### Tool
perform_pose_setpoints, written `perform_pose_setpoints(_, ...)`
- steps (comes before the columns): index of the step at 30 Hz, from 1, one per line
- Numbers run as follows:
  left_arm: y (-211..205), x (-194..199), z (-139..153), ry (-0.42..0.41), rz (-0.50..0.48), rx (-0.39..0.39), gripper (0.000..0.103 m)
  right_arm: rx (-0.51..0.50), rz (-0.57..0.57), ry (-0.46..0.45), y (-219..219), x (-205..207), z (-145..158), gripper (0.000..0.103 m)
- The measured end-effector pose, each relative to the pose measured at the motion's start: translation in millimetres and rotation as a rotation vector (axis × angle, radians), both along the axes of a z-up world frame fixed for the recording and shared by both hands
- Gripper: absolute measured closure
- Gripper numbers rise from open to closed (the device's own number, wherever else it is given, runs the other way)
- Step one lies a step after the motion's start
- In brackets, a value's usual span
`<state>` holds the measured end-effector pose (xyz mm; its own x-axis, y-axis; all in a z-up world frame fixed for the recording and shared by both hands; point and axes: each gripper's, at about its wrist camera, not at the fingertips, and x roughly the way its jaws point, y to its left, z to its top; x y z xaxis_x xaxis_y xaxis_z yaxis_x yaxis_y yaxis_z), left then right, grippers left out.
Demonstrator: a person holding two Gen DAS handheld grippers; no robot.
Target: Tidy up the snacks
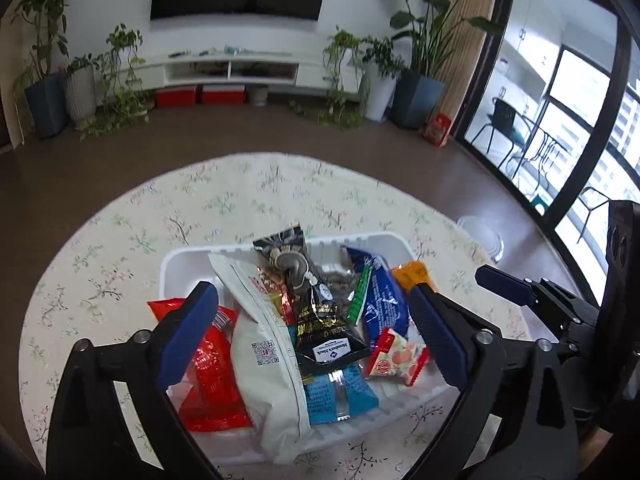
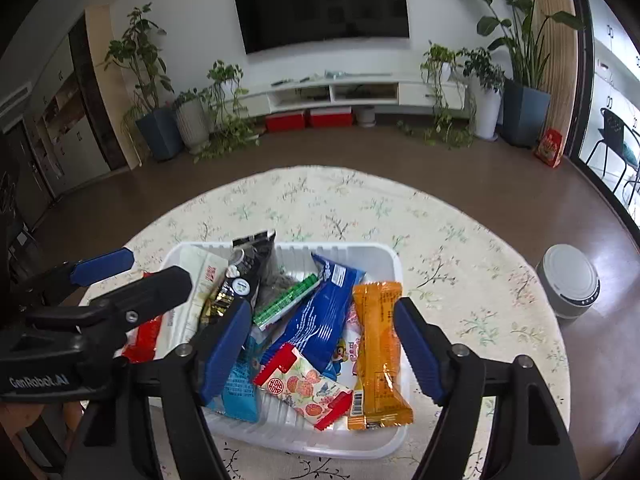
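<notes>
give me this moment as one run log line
task: organize snacks | left gripper: open, above white tray | right gripper: open, above orange packet | snacks piled in tray | nothing held

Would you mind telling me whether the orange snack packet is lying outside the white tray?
No, the orange packet lies inside the white tray, along its right side.

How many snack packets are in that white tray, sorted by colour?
Packets visible in the white tray, by main colour:
Red: 1
White: 1
Black and gold: 1
Green: 1
Dark blue: 1
Light blue: 1
Orange: 1
Cream with strawberries: 1
Total: 8 visible; others may be buried underneath.
</notes>
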<state>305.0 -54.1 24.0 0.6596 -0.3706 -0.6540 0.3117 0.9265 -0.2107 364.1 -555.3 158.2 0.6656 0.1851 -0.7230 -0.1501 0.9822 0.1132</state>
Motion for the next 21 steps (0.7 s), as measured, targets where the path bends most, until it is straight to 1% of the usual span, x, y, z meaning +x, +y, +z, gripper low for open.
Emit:
perform_pose_setpoints(1,2.2,-5.9,6.6,-0.018,0.006,-0.004,0.0,0.002,-0.001,-0.017,-1.2,-4.3,5.3,0.021)
perform_pose_setpoints(2,6.0,-13.8,14.2,-0.043,0.015,-0.009,0.0,0.001,-0.004,-0.034,-2.2,-9.3,10.7,0.018)
perform_pose_setpoints(3,9.6,-22.2,20.7,-0.07,0.023,-0.017,0.0,0.0,-0.006,-0.049,-2.8,-14.0,15.4,0.017)
perform_pose_setpoints(5,16.7,-46.2,35.2,-0.149,0.033,-0.015,0.0,-0.001,-0.002,-0.085,-4.0,-27.9,25.8,0.015)
perform_pose_setpoints(7,20.7,-75.2,47.3,-0.23,0.037,0.007,0.0,-0.007,-0.003,-0.116,-3.7,-43.2,34.5,0.011)
perform_pose_setpoints(10,23.8,-122.5,55.9,-0.293,0.01,0.023,0.0,-0.004,-0.002,-0.16,-5.1,-70.4,44.1,0.009)
perform_pose_setpoints(12,24.4,-151.1,55.3,-0.285,0.055,0.059,0.0,-0.003,-0.004,-0.183,-6.0,-89.4,48.4,0.008)
perform_pose_setpoints(14,26.8,-186.0,52.8,-0.304,0.158,0.117,0.0,0.002,-0.008,-0.202,-7.3,-107.3,50.8,0.005)
perform_pose_setpoints(15,28.0,-199.2,51.8,-0.317,0.184,0.129,0.0,0.004,-0.012,-0.208,-8.6,-116.5,52.0,0.005)
perform_pose_setpoints(16,29.2,-210.8,49.8,-0.319,0.184,0.124,0.0,0.007,-0.015,-0.215,-9.7,-125.8,53.0,0.004)
perform_pose_setpoints(18,31.7,-225.5,42.5,-0.274,0.176,0.11,0.0,0.014,-0.027,-0.222,-12.6,-142.6,54.2,0.003)
perform_pose_setpoints(21,36.2,-238.9,27.5,-0.205,0.224,0.117,0.0,0.006,-0.052,-0.236,-16.4,-169.3,54.9,0.002)
